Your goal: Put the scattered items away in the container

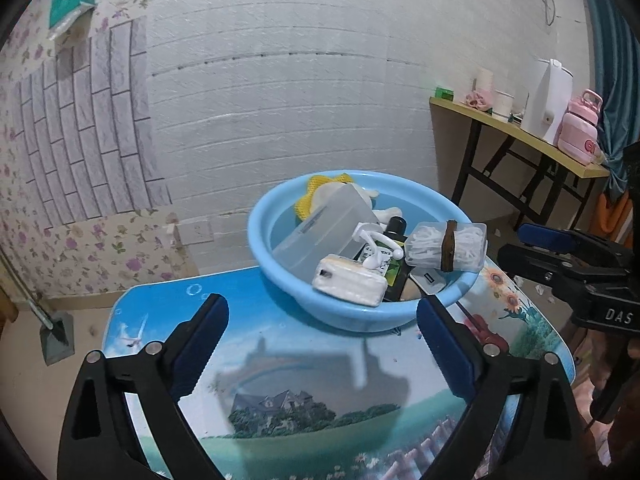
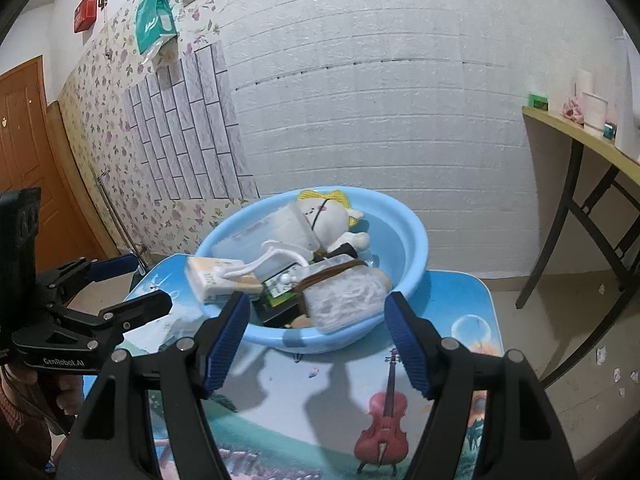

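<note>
Left wrist view, hidden: the plush toy is mostly covered by the clear plastic box; the dark bottle shows only its cap and label.
Left wrist view, basin: the blue basin sits on the picture-printed table and holds the box, a white hook, a wrapped soap bar and a banded pack of cotton swabs leaning on its rim.
Left gripper: jaws wide, empty, just short of the basin.
Right wrist view, hidden: what lies under the swab pack is unclear.
Right wrist view, basin: the same heap fills it.
Right gripper: jaws wide, empty, at the near rim.
</note>
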Tool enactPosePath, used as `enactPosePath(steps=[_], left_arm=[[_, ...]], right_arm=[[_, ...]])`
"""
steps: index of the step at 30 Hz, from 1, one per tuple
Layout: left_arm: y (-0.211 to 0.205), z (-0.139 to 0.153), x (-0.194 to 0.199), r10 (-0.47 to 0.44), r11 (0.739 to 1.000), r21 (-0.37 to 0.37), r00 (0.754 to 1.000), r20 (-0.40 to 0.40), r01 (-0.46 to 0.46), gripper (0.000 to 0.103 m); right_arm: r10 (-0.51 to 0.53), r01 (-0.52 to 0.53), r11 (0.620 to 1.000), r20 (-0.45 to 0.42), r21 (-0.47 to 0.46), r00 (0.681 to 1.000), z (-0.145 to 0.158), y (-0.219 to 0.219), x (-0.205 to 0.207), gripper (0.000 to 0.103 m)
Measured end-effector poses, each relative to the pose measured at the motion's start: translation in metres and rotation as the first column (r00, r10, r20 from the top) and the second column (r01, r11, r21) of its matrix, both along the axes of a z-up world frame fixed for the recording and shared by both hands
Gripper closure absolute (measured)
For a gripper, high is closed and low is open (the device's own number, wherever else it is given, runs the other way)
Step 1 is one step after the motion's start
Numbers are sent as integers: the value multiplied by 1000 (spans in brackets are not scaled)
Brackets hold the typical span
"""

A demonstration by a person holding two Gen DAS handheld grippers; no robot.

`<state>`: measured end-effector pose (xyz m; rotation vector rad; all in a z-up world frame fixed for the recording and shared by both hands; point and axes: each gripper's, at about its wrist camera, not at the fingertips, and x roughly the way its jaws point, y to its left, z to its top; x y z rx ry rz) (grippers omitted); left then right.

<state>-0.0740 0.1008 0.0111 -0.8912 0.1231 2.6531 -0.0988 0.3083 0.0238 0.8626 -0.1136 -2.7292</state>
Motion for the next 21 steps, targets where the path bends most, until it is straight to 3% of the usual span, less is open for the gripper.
enactPosePath(steps=[12, 15, 21], left_arm=[[-16, 19, 40, 69, 997, 19, 998, -11, -69, 3], [-22, 27, 51, 79, 997, 28, 996, -38, -78, 2], [-23, 36, 70, 126, 992, -20, 988, -92, -128, 0]], right_arm=[[-14, 15, 1000, -24, 17, 1000, 22, -22, 32, 24], [-19, 19, 1000, -26, -3, 999, 28, -22, 40, 12], [-23, 23, 1000, -54, -2, 998, 37, -27, 57, 5]])
